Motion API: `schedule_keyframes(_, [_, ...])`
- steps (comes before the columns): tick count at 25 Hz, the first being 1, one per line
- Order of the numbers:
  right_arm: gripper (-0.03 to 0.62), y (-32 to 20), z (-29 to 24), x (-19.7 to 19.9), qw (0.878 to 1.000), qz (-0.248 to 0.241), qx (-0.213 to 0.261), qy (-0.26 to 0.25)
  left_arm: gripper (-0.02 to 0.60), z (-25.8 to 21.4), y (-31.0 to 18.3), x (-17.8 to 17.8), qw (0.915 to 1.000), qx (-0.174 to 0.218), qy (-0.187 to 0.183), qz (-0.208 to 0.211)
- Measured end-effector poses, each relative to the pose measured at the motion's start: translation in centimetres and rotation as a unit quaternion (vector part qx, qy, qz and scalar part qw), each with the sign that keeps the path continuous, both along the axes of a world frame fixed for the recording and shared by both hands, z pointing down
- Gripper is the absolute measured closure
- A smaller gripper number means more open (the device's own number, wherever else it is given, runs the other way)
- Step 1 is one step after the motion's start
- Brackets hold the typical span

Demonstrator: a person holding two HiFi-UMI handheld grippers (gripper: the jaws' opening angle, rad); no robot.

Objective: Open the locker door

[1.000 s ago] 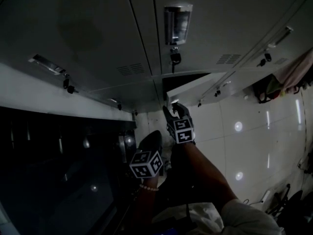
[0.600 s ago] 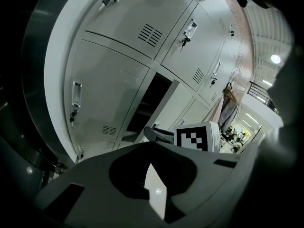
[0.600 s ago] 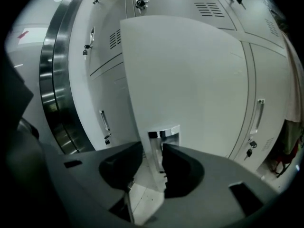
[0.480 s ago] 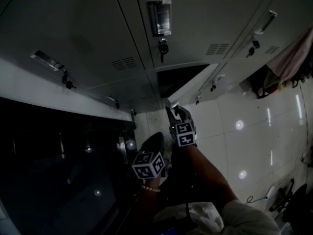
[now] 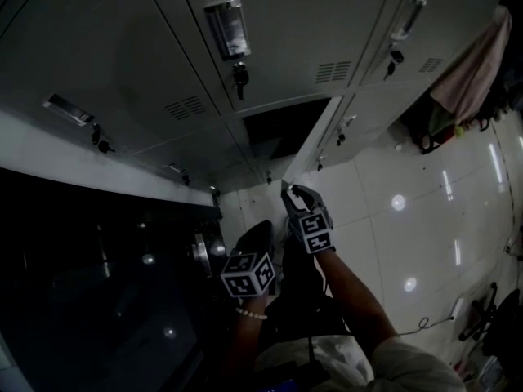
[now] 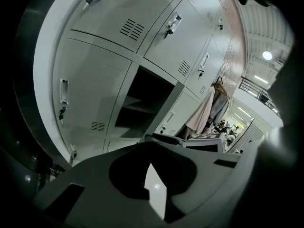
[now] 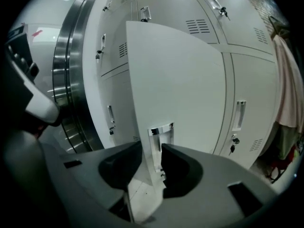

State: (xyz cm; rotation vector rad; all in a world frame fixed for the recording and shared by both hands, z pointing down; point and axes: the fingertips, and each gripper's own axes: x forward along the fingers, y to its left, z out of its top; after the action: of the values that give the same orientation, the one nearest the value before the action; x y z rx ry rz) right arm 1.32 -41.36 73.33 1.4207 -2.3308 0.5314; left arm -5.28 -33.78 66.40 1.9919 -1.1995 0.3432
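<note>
Two grippers, one locker door in play. Right gripper point(image 5: 295, 193) is clamped on the free edge of the open locker door point(image 7: 175, 80), one jaw on each face, right at the chrome handle plate point(image 7: 159, 129). Its jaws have just been easing apart a touch, with the door edge between them and the pads on it. Door stands swung out from one dark open compartment point(image 5: 282, 127) (one shelf visible inside, in left gripper view). Left gripper point(image 5: 258, 227) hangs lower and left of the right one, jaws closed tip to tip, nothing held. Two marker cubes point(image 5: 245, 274), one per gripper. Three closed upper doors point(image 5: 147, 47) above in head view, each with one handle and one key point(image 5: 239, 75) hanging. One pinkish garment point(image 5: 470, 72) hangs at far right, above white tiled floor point(image 5: 409, 243)
</note>
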Motion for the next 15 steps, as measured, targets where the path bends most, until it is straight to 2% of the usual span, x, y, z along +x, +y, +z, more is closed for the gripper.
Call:
schedule_keyframes(10, [0.461, 3.7, 0.0, 4.3, 0.999, -0.049, 0.004, 0.008, 0.583, -0.2, 2.3, 4.4, 0.9987, 0.001, 0.005, 0.051])
schedule_keyframes(15, [0.474, 5.3, -0.1, 7.1, 0.997, -0.062, 0.003, 0.036, 0.583, -0.5, 3.3, 6.7, 0.9972, 0.008, 0.007, 0.074])
